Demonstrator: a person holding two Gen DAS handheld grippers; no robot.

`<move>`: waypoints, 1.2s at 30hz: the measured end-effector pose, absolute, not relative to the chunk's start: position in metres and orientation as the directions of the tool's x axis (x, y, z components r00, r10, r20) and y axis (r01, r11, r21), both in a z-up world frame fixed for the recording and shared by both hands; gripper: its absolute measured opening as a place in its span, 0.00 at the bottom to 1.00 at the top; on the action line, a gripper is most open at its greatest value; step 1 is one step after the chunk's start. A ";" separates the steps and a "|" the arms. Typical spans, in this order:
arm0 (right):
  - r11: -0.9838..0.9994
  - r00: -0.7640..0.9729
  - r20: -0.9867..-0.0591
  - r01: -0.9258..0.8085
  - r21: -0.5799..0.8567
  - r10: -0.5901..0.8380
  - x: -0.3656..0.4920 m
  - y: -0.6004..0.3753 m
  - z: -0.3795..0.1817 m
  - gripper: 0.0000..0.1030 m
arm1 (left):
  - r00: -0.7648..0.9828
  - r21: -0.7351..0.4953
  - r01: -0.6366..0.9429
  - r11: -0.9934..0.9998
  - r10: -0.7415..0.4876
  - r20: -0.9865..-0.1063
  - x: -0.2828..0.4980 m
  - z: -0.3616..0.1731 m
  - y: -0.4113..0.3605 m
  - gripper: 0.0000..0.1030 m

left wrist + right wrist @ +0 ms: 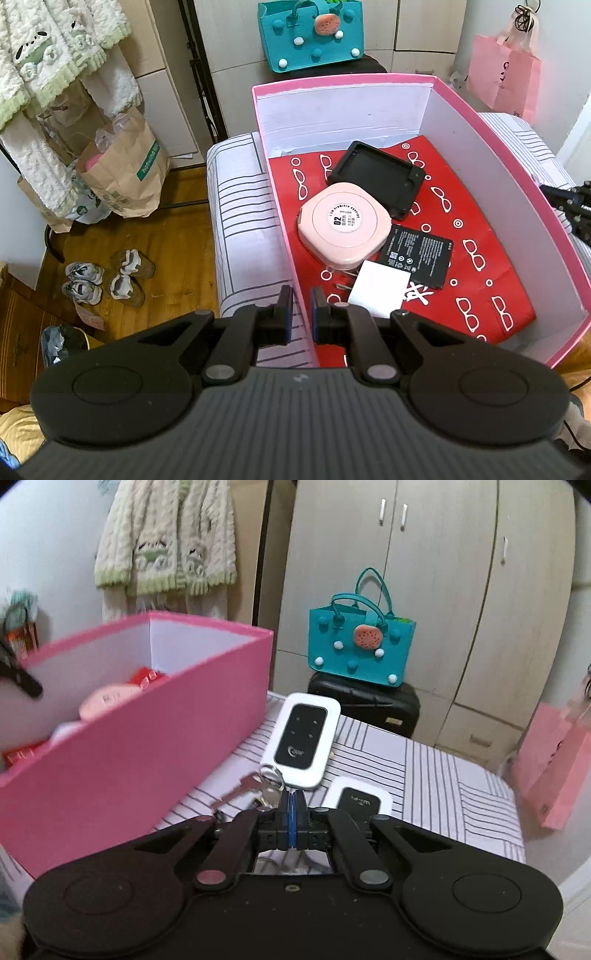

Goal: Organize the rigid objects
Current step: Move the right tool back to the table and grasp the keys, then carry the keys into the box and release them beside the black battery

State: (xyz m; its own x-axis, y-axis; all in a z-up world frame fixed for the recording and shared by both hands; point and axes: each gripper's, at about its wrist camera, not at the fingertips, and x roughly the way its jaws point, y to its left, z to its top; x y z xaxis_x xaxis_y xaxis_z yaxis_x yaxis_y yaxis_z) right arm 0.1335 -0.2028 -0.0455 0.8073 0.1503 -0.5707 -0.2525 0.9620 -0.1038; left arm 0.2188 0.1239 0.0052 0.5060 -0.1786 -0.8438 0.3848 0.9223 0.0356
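Observation:
A pink box [515,173] with white inner walls and a red patterned lining holds a pink compact [343,225], a black tray [376,175], a black battery [419,254] and a white square block [376,290]. My left gripper [301,308] straddles the box's left wall, jaws slightly apart, holding nothing. My right gripper [291,799] is shut on a white device with a black face [301,740] and lifts it above the striped surface; a key ring with keys [255,788] hangs from it. A second white device [358,799] lies just beyond the fingers. The pink box [140,738] stands to the left.
The box sits on a striped cushioned surface [240,221]. A teal bag [364,642] stands on a black case [369,701] by the wardrobe. Pink paper bags [554,768] stand at the right. Paper bags [125,173] and shoes [107,277] are on the wooden floor.

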 end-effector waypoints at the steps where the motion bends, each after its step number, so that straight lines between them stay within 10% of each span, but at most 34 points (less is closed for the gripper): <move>1: 0.961 0.792 -0.588 -0.262 -0.084 0.164 0.136 -0.204 -0.044 0.01 | 0.505 0.035 0.386 0.922 -0.179 -0.844 0.219 0.005 0.124 0.09; 9: 0.978 0.713 -0.673 -0.187 0.091 0.199 0.133 -0.224 -0.055 0.30 | 0.501 0.031 0.398 0.917 -0.189 -0.844 0.219 0.004 0.125 0.10; 20: 0.943 0.698 -0.678 -0.331 -0.019 0.231 0.123 -0.207 -0.074 0.52 | 0.496 0.027 0.403 0.915 -0.193 -0.847 0.219 0.001 0.125 0.10; 24: 0.948 0.739 -0.645 -0.311 -0.068 0.196 0.129 -0.207 -0.086 0.44 | 0.495 0.027 0.403 0.915 -0.193 -0.847 0.218 0.002 0.125 0.10; 26: 0.948 0.747 -0.639 -0.306 -0.090 0.181 0.131 -0.208 -0.084 0.05 | 0.492 0.028 0.404 0.914 -0.191 -0.850 0.218 0.001 0.125 0.10; 36: 0.953 0.728 -0.616 -0.227 0.199 0.302 0.134 -0.238 -0.056 0.03 | 0.485 0.028 0.409 0.912 -0.191 -0.854 0.217 0.001 0.125 0.10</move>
State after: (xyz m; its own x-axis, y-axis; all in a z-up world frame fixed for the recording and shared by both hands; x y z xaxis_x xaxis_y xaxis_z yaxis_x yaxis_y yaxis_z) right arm 0.1344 -0.2382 -0.0562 0.7279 0.3016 -0.6158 -0.2266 0.9534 0.1990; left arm 0.2171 0.1247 0.0007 0.4847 -0.1907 -0.8536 0.4087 0.9122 0.0282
